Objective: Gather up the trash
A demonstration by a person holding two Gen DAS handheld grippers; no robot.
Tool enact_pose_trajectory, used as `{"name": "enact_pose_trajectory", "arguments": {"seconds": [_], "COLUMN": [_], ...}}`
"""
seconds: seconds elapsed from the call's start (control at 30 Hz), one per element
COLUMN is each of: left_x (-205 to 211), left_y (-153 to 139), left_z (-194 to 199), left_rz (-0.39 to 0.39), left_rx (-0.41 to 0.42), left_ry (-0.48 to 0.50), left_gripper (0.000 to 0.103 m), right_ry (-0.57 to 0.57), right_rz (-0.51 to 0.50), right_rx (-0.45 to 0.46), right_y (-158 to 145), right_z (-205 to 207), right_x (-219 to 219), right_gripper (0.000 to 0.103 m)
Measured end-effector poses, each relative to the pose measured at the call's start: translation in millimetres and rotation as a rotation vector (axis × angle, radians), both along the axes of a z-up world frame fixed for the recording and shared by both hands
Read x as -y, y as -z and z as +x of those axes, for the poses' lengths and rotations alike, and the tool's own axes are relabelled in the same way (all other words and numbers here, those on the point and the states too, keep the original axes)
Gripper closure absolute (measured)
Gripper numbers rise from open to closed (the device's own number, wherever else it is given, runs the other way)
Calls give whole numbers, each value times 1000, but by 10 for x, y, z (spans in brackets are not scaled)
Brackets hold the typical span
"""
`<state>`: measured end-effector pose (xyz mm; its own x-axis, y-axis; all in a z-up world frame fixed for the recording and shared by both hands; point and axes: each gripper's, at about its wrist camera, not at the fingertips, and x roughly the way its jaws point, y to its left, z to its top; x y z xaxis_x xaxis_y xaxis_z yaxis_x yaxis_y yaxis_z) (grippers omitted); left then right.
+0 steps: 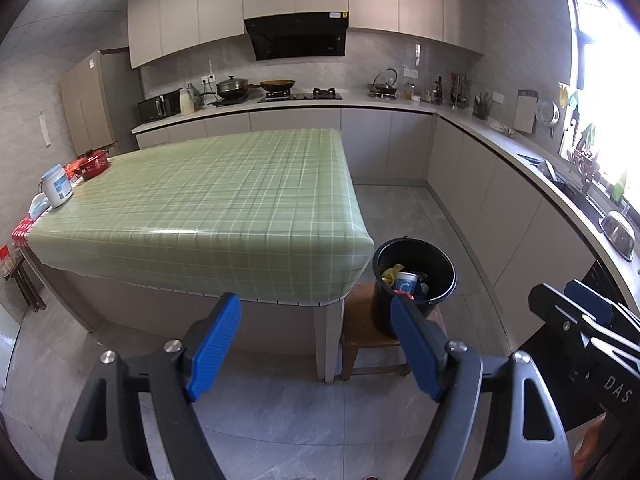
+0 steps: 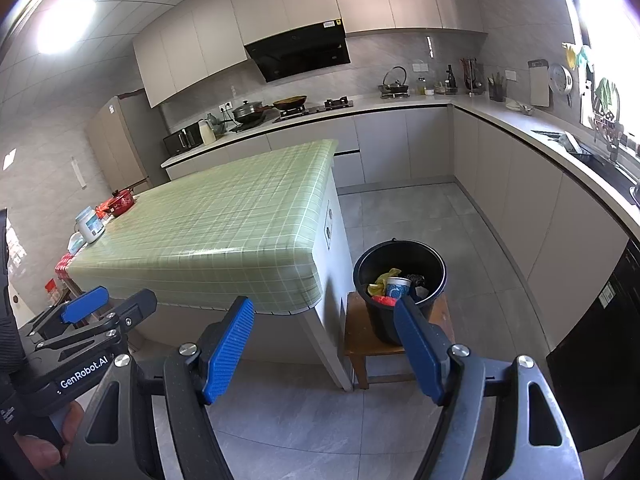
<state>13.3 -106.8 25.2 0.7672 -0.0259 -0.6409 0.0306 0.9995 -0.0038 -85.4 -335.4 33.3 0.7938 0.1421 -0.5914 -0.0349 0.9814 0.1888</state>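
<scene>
jaws of the left gripper (image 1: 316,312) stand wide apart at the bottom of the left wrist view, nothing between the blue pads (image 1: 214,344), which touch nothing. the right gripper (image 2: 324,316) is likewise spread and empty at the bottom of its own view. trash (image 2: 394,284) lies beyond the tips, in the lower right of the frames, inside a black bucket (image 1: 414,276): a paper cup (image 2: 397,287) standing mouth up, its long axis about vertical, with yellow, red and dark scraps around it. the bucket stands upright on a small wooden stool (image 2: 368,340), just beside the corner of a table under a green checked cloth (image 1: 208,200). jar (image 1: 57,186) and red pot (image 1: 94,164) sit at the cloth's far left edge.
</scene>
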Motion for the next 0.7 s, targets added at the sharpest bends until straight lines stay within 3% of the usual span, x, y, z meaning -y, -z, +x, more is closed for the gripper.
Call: {"name": "enact_pose_trajectory", "arguments": {"seconds": [0.7], "left_x": [31], "left_y": [21], "left_z": [34], "left_rz": [-21], "left_rx": [22], "left_ry": [67], "left_gripper": [24], "right_ry": [41], "right_rz": [-13], "right_rx": [-15], "right_y": [4], "right_z": [-52], "right_x": [-86], "right_gripper": [28]}}
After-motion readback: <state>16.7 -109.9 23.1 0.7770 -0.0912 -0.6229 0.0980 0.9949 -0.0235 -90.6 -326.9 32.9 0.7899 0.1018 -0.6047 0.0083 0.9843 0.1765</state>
